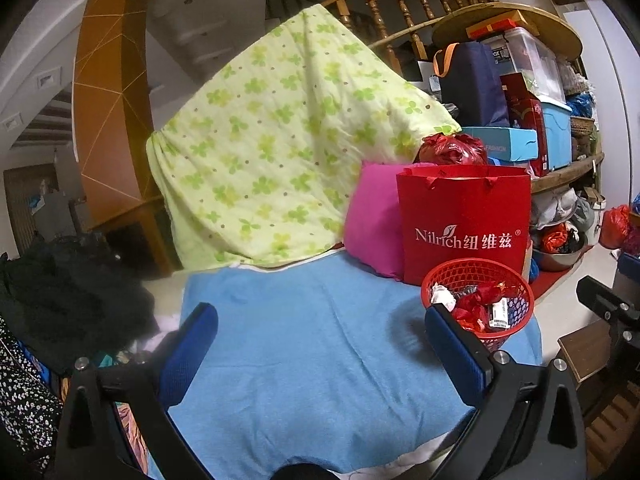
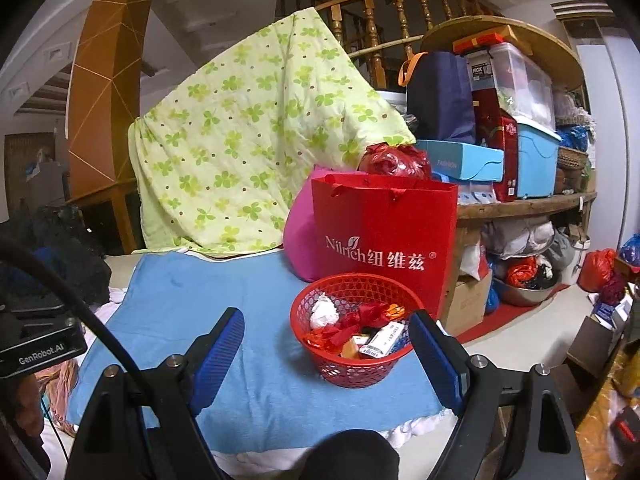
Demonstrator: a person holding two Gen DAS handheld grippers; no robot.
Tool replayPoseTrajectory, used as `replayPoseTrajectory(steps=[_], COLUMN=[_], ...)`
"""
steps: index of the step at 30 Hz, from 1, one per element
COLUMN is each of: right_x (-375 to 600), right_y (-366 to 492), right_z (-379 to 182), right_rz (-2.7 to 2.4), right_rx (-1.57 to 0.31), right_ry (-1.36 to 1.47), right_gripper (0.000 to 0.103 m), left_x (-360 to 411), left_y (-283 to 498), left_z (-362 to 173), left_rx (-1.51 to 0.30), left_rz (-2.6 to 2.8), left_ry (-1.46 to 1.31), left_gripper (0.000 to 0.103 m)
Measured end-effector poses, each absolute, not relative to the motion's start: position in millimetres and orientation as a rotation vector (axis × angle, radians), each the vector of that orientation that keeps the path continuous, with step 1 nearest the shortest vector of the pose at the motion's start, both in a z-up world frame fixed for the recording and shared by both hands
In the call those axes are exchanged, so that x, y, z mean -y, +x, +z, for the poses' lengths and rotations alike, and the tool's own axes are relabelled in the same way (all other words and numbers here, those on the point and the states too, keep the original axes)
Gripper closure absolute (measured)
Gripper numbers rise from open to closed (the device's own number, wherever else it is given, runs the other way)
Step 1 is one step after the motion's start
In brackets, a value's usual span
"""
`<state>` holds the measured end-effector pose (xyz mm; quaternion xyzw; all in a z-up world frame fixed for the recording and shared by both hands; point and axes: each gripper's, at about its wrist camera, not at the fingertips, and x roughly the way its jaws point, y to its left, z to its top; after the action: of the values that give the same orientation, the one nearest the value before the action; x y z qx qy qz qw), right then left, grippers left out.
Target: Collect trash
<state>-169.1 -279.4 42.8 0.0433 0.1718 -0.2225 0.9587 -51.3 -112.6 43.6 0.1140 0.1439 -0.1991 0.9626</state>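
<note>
The red plastic mesh basket [image 2: 357,330], full of crumpled wrappers and paper, sits on the blue towel [image 2: 248,344] at its right edge, against the red paper gift bag [image 2: 384,236]. It lies at twelve o'clock between the right hand-held gripper [image 2: 326,354]'s spread, empty jaws. The left hand-held gripper [image 1: 320,344], also spread and empty, sees it at two o'clock; open towel lies at nine.

A cluttered home: quilt [image 2: 240,132], staircase railing [image 2: 400,12], packed shelves [image 2: 520,204].

Blue ribbed pads are carried on black arms with silver screws on each gripper [image 2: 326,334]; "GenRobot.AI" is printed at nine o'clock
</note>
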Motion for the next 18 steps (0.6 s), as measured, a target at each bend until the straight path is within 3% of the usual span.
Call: replayPoseTrajectory(steps=[18], right_x=[282], right_y=[-184], right_z=[46], right_rz=[-0.496], right_rx=[-0.372], right_ry=[0.067], right_gripper=[0.016], left_x=[115], left_y=[-70], left_z=[48], left_rx=[-0.275], left_rz=[-0.405], left_ry=[0.243], left_gripper=[0.0])
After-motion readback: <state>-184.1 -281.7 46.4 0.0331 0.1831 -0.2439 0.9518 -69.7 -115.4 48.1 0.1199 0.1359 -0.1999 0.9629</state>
